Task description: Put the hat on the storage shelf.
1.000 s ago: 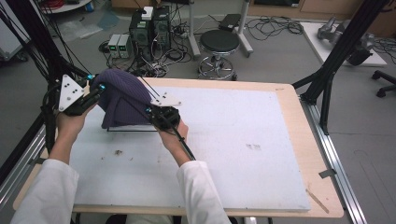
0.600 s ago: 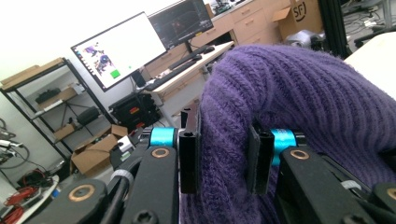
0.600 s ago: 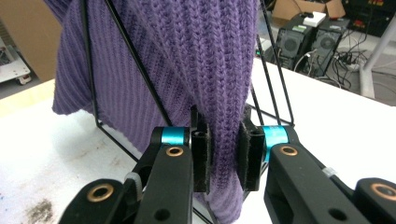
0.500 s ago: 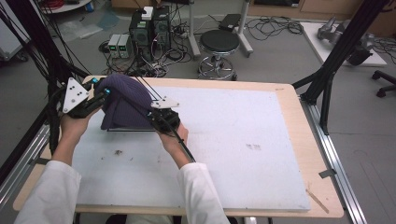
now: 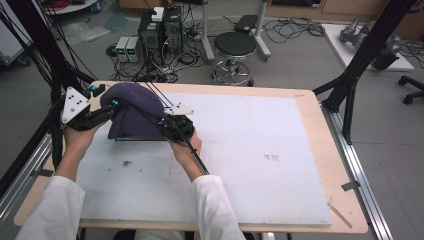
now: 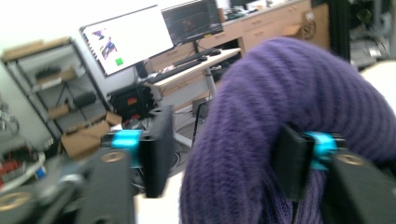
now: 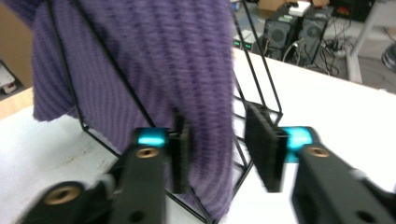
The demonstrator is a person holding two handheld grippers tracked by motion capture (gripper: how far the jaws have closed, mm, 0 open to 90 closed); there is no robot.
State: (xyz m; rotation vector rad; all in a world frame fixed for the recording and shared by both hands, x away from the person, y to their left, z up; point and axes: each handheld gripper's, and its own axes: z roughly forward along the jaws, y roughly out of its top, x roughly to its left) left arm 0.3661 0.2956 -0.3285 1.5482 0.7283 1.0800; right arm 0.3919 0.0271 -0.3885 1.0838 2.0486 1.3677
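Now the purple ribbed knit hat (image 5: 131, 112) sits draped over the black wire stand (image 7: 254, 100), far-left on the white worktop (image 5: 280, 150), shifted slightly right; left claw (image 6: 224, 161) spread around its fold, right claw (image 7: 217, 149) released.

I am holding my left gripper (image 5: 102, 114) out at the far left, its grey three-cornered plate (image 5: 75, 103) tilting up and outward; its jaws are standing wide apart, pointing to the right; my left hand (image 5: 80, 140) is gripping it from below, the white sleeve (image 5: 50, 210) running back toward me; my right gripper (image 5: 167, 125) is sitting nearer the middle, jaws parted and pointing left; my right hand (image 5: 187, 147) is wrapping its handle, forearm angling in from below.
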